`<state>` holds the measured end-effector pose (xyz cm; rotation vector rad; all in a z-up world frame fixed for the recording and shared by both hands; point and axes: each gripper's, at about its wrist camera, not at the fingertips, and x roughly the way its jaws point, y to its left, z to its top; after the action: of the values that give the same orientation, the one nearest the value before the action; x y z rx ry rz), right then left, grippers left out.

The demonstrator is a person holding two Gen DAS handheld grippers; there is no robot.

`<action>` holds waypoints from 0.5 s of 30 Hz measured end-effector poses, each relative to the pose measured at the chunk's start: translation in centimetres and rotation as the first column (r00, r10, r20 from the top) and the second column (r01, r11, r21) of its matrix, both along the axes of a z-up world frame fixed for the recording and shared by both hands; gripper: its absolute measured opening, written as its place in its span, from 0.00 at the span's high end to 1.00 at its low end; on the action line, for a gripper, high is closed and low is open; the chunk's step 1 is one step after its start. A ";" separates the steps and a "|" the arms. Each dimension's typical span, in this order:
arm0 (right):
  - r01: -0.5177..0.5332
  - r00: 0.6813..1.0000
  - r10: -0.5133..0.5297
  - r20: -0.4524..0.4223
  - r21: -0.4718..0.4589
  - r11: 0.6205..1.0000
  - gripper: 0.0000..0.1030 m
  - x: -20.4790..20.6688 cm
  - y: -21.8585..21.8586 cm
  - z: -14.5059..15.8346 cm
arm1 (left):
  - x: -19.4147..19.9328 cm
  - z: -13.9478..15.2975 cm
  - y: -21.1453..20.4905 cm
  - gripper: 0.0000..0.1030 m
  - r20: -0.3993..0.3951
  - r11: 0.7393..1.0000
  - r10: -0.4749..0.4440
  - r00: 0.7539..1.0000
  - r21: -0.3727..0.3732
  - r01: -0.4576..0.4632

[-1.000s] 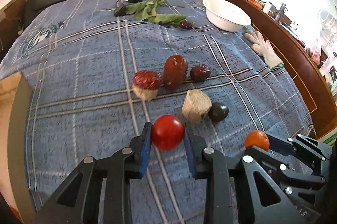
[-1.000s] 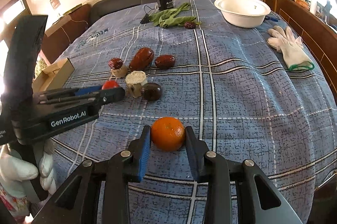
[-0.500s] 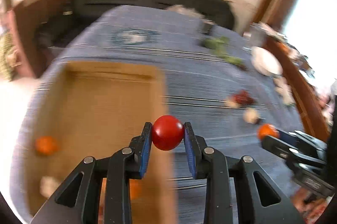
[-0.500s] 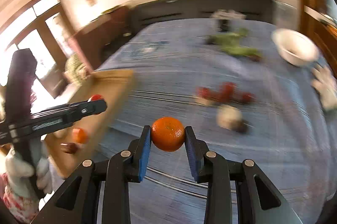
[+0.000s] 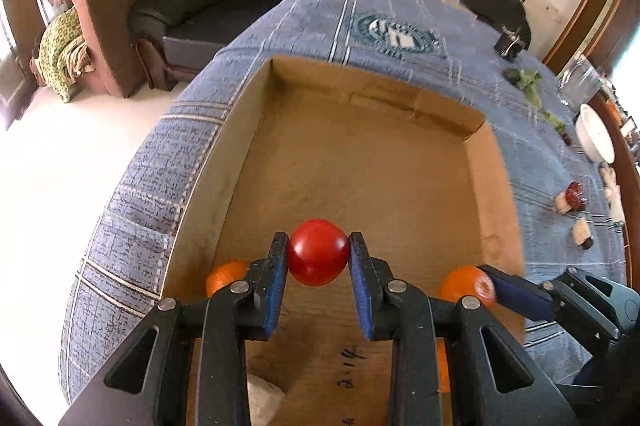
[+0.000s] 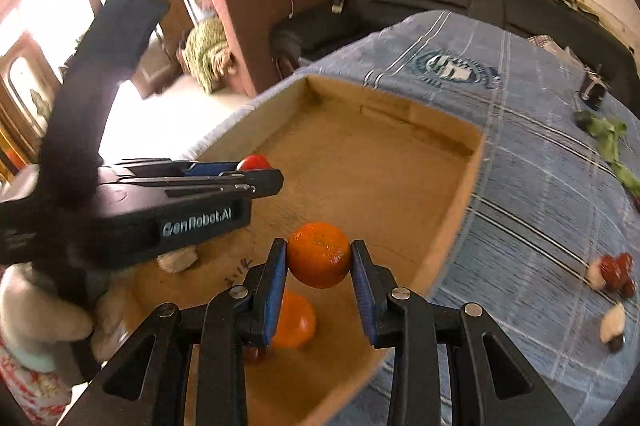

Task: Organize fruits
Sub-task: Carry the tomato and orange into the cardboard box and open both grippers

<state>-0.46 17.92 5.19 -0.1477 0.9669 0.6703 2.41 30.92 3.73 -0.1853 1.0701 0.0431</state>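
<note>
My left gripper (image 5: 318, 258) is shut on a red tomato (image 5: 318, 252) and hangs over the open cardboard box (image 5: 360, 162). My right gripper (image 6: 319, 260) is shut on an orange mandarin (image 6: 319, 254) above the same box (image 6: 360, 162), just right of the left one. In the right wrist view the left gripper (image 6: 256, 170) shows from the side with the tomato (image 6: 254, 162) at its tip. The left wrist view shows the held mandarin (image 5: 466, 286) at the right. On the box floor lie another mandarin (image 6: 294, 322), an orange fruit (image 5: 224, 276) and pale pieces (image 6: 176, 260).
The box sits on a blue plaid cloth (image 5: 400, 10) near the table's left edge. Dates and pale pieces (image 6: 612, 274) remain on the cloth at the right. Green leaves (image 6: 608, 138) and a white bowl (image 5: 596, 138) lie farther off. A gloved hand (image 6: 36, 310) holds the left gripper.
Both grippers have swung left from the fruit cluster on the cloth to above the cardboard box, each still holding its fruit.
</note>
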 end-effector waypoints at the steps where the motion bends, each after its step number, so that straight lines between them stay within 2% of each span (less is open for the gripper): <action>1: 0.001 1.000 -0.001 -0.011 -0.015 1.000 0.65 0.3 0.5 -0.6 | -0.1 -0.2 0.0 0.72 -0.001 1.000 0.001 1.000 -0.003 -0.001; 6: -0.023 0.999 0.022 -0.036 -0.042 0.999 0.65 1.0 1.4 -2.1 | -0.8 0.3 0.6 0.69 0.017 0.999 0.015 1.000 -0.029 -0.014; 8: -0.039 0.999 0.038 -0.027 -0.047 0.998 0.64 0.8 1.7 -2.2 | -1.2 0.6 1.0 0.59 0.018 0.999 0.018 1.000 -0.047 -0.017; 13: -0.057 0.998 0.057 0.010 -0.036 0.998 0.63 -0.3 1.3 -1.2 | -2.8 2.0 1.1 0.56 0.048 0.996 0.031 0.998 -0.091 -0.026; 15: -0.057 0.998 0.058 0.038 -0.028 0.998 0.58 -1.0 0.5 -0.5 | -3.9 3.2 1.1 0.50 0.085 0.994 0.049 0.995 -0.106 -0.040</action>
<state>-1.51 18.43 4.71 -0.2119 0.9375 0.7053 -1.50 32.03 6.88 -0.3027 0.9817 0.0193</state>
